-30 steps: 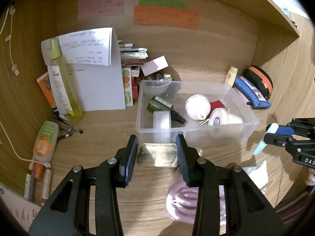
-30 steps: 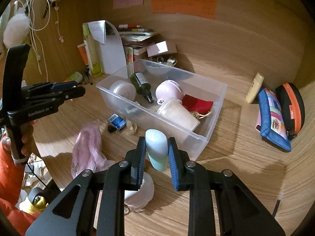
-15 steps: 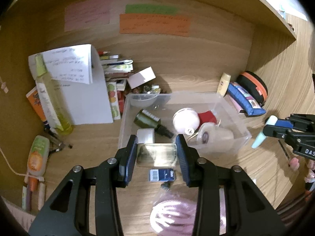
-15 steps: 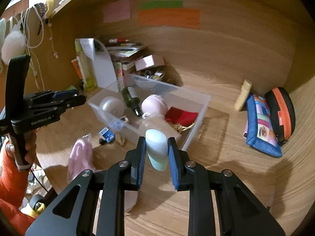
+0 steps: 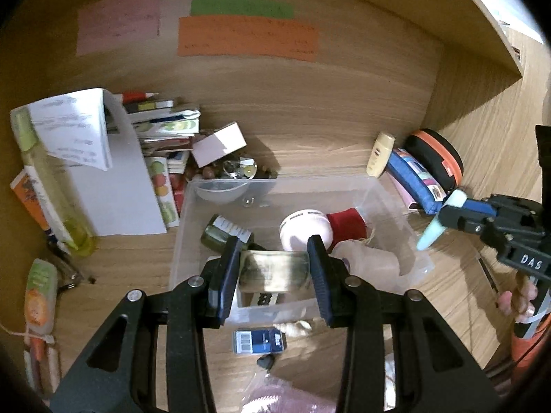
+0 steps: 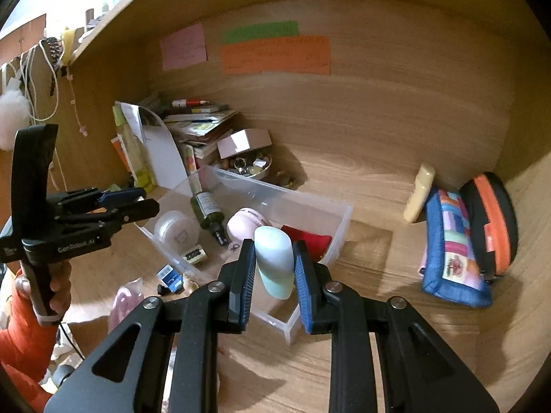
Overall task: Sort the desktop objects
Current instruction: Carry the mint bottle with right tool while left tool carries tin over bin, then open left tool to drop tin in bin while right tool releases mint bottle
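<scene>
My left gripper [image 5: 273,268] is shut on a flat metallic tin [image 5: 273,271] and holds it over the near edge of the clear plastic bin [image 5: 389,189]. My right gripper [image 6: 274,265] is shut on a pale mint tube [image 6: 275,261], held above the bin's near right corner [image 6: 339,213]. The bin holds a dark green bottle [image 6: 206,211], a pink round case [image 6: 245,222], a red pouch [image 6: 310,241] and a white round jar [image 6: 175,229]. The right gripper with the mint tube also shows at the right of the left wrist view [image 5: 444,222].
A small blue box [image 5: 260,340] and a pink cloth [image 6: 124,304] lie in front of the bin. A blue patchwork pouch [image 6: 451,258], an orange-black case [image 6: 492,223] and a cream tube [image 6: 418,198] lie at the right. Papers, books and a yellow-green bottle [image 5: 51,186] stand at the left.
Both grippers have risen and moved forward towards the bin, each still holding its object. The tin is now over the bin's near edge.
</scene>
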